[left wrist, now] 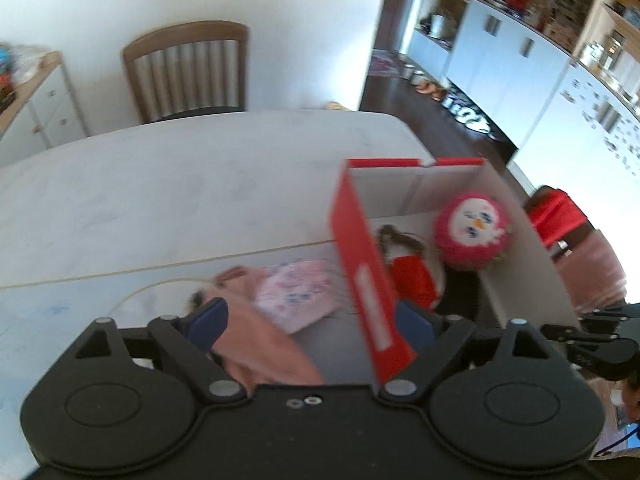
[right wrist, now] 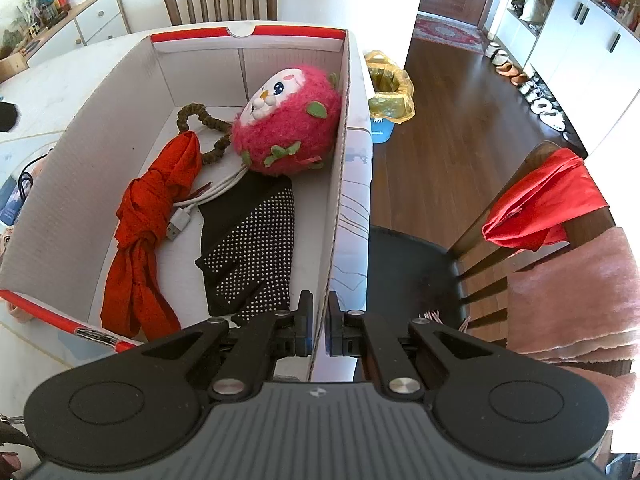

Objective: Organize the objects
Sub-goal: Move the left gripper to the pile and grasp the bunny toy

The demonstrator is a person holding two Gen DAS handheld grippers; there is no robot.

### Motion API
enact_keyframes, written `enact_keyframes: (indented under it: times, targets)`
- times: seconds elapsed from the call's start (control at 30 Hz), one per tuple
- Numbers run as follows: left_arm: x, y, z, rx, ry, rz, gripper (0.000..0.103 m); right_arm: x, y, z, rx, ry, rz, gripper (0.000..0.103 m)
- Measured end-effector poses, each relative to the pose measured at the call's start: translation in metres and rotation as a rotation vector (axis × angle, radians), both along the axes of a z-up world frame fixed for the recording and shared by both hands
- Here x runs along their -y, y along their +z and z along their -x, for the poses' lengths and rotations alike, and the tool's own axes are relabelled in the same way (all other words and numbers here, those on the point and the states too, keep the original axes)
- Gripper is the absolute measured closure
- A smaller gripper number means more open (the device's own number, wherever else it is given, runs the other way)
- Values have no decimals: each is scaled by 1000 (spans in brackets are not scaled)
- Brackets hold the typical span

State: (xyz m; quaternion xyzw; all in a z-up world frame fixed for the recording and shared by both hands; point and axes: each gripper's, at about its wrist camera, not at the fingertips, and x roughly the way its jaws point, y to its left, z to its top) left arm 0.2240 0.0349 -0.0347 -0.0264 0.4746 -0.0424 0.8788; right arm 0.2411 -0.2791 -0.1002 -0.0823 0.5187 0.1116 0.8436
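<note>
The left wrist view is blurred by motion, so the things just ahead of the left tool [left wrist: 310, 316] are hard to read: a soft peach-pink cloth [left wrist: 264, 344] lies over the near surface and hides part of the left blue pad, and beside it sits a pale pink patterned pouch [left wrist: 296, 294] whose print cannot be made out. The left tool's jaws stand wide and grip nothing; the red near wall of the open red-and-white cardboard box [left wrist: 364, 276] rises between its fingers, and whether the right pad touches that wall cannot be told.

The box [right wrist: 248, 32] rests on the pale white surface [left wrist: 160, 184] at its right edge, its long axis running away from both cameras toward the wooden slat-back chair [left wrist: 188, 68]. Inside, a round pink plush toy with a white face [right wrist: 288, 120] sits at the far end, face tilted up. A knotted red fabric scarf [right wrist: 148, 216] stretches lengthwise along the left wall, its lower end cut off by the right tool [right wrist: 319, 328]. A black dotted fabric piece [right wrist: 250, 248] lies lengthwise beside it, its near end also hidden. A white USB cable [right wrist: 200, 196] runs under the toy, and a brown beaded loop [right wrist: 202, 120] is partly covered by it.

The right tool is clamped narrow on the box's right side wall
</note>
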Motion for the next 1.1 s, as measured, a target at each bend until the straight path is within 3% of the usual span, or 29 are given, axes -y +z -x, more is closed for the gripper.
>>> enact_keyframes:
  times: [0.17,0.53,0.83,1.1]
  targets:
    - [-29,-3,9,3,50,-27,2,-1,0,-1,-6,-6,8,98]
    - [-61,-49,27,-96,99,-65,2,-5,-1,0,-17,-25,28,98]
    - [-74,-94,37,-186,184,-4,2,-6,-1,0,-19,-39,39,98]
    - [-83,-115,44,-208,245,57,2,-6,-2,0,-19,-39,41,98]
